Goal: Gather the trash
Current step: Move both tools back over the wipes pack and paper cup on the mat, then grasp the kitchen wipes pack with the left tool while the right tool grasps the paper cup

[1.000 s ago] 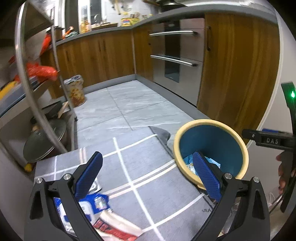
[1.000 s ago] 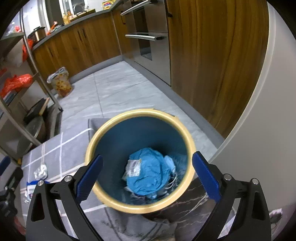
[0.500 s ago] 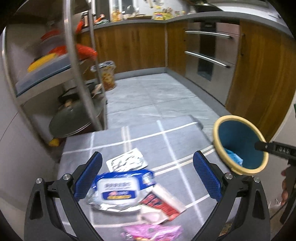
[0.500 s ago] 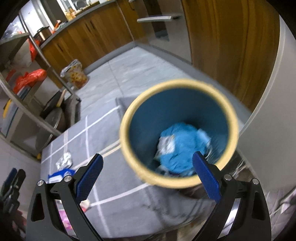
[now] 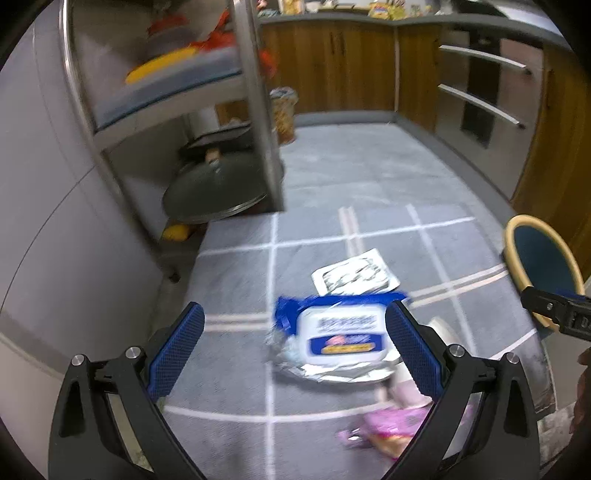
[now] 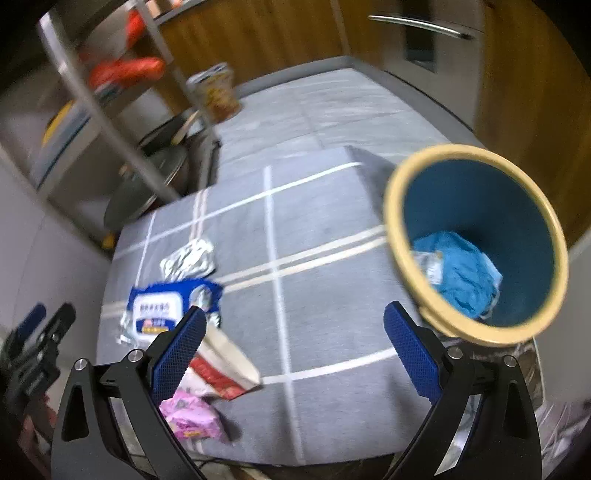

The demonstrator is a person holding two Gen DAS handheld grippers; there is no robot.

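We see a blue wipes pack [image 5: 338,332], crumpled foil edges, white label.
Four trash pieces left of one bin [image 6: 399,236]; both tools [image 5: 293,349] [image 6: 293,347] open, empty.

- The left wrist view looks forward and down along the left hand-held gripper [image 5: 293,345] from above the near edge of the table [image 5: 236,280]; it faces the wipes packet [image 5: 340,332] close below, with the metal shelf rack [image 5: 255,107] to its left and the wooden cabinets [image 5: 332,70] far ahead; the frame is motion-blurred.
- The right wrist view looks down from higher along the right hand-held gripper [image 6: 293,343]; it faces the same table [image 6: 317,295], with the blue bin [image 6: 476,240] near at its right.
- Both views share the table, wipes packet [image 6: 162,306], foil wrapper [image 5: 354,275] [image 6: 190,258], pink packet [image 5: 391,424] [image 6: 188,413], bin [image 5: 535,251], rack [image 6: 107,118] and cabinets [image 6: 258,29]; each shows the other gripper at its edge.
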